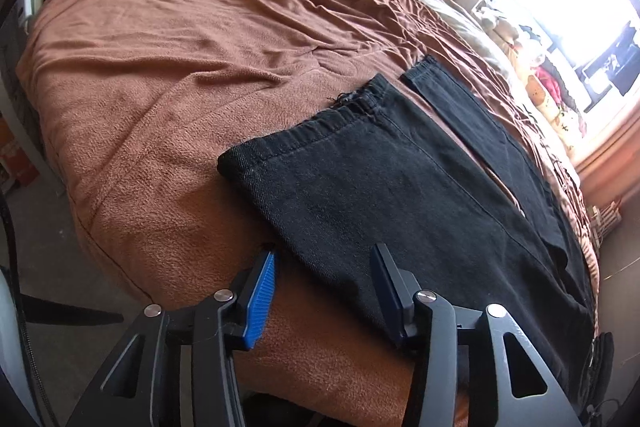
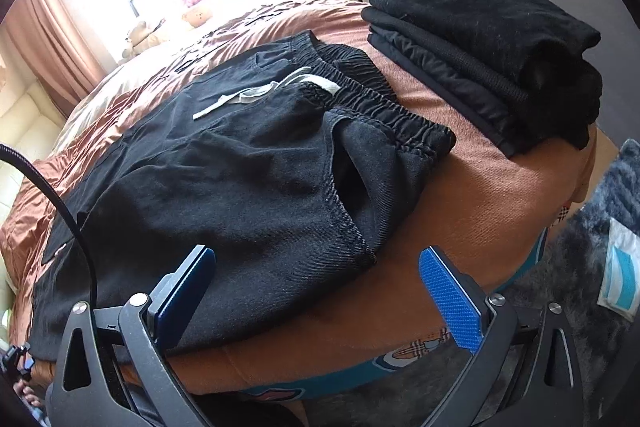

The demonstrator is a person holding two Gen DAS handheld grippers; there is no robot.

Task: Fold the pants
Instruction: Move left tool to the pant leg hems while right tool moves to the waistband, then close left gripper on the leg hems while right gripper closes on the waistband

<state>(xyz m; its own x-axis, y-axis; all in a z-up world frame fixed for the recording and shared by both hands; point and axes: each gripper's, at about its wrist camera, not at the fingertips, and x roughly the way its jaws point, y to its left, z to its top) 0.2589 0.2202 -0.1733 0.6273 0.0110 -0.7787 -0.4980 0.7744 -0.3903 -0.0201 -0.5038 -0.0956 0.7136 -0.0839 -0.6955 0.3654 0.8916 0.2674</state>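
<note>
Pants, black with an elastic waistband and a white drawstring, lie spread flat along the near edge of the bed on its brown blanket; laid out flat like this so the first fold can be made cleanly. In the left wrist view the two legs run away from the camera side by side with a strip of blanket showing between them, cuffs toward the middle of the bed, near leg cuff frayed. Left tongs point down at the near leg's outer edge, jaws partly apart, one pad off the cloth over the blanket and the other over the fabric, so the edge sits between them but nothing looks pinched yet. Right tongs hover at the hip end by the side pocket seam, jaws wide apart and holding nothing, one pad over the fabric, the other over bare blanket. Judging from this, both tongs are lined up on the same long side to lift it and fold one leg over the other. Stack of folded dark clothes sits beside the waistband at the bed corner, apart from the pants, likely the done pile.
</note>
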